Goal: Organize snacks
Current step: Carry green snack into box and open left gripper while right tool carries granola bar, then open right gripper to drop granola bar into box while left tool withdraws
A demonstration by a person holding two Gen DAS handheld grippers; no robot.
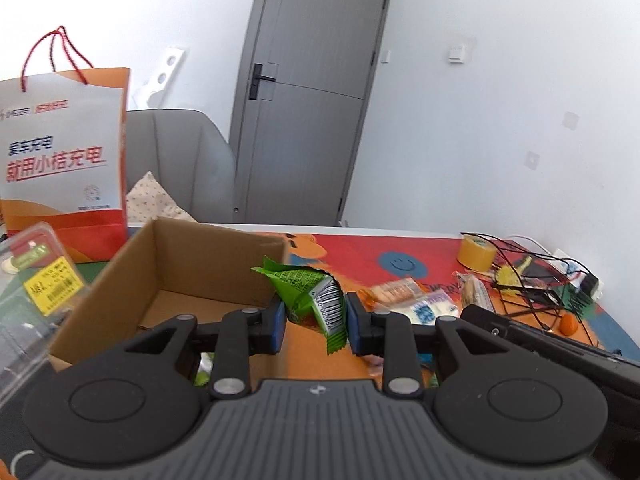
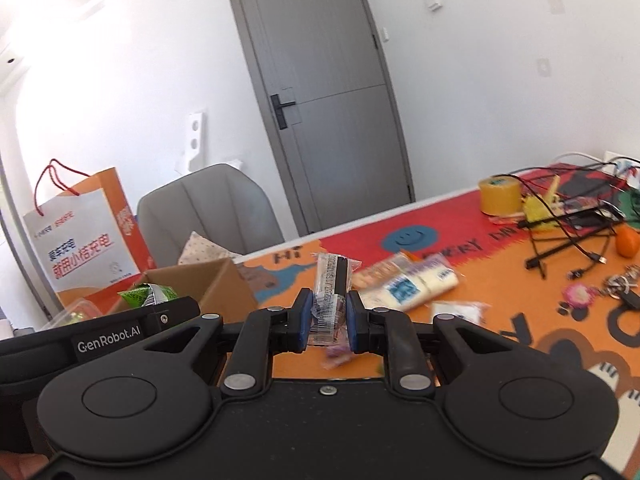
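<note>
My left gripper (image 1: 316, 318) is shut on a green snack packet (image 1: 312, 300) with a barcode, held up just right of an open cardboard box (image 1: 172, 268). In the right wrist view that same green packet (image 2: 146, 294) shows over the cardboard box (image 2: 216, 284). My right gripper (image 2: 329, 320) is shut on a clear-wrapped snack bar (image 2: 332, 288) with a dark strip and barcode, lifted above the mat. More wrapped snacks (image 2: 408, 284) lie on the colourful table mat (image 2: 500, 280), also seen as snacks (image 1: 416, 300) in the left wrist view.
An orange and white paper bag (image 1: 64, 160) stands behind the box, with a clear plastic container (image 1: 36, 280) at the left. A roll of yellow tape (image 2: 498, 196), tangled black cables (image 2: 568, 232), an orange ball (image 2: 627, 242) and keys lie at the right. A grey chair (image 2: 212, 216) is behind the table.
</note>
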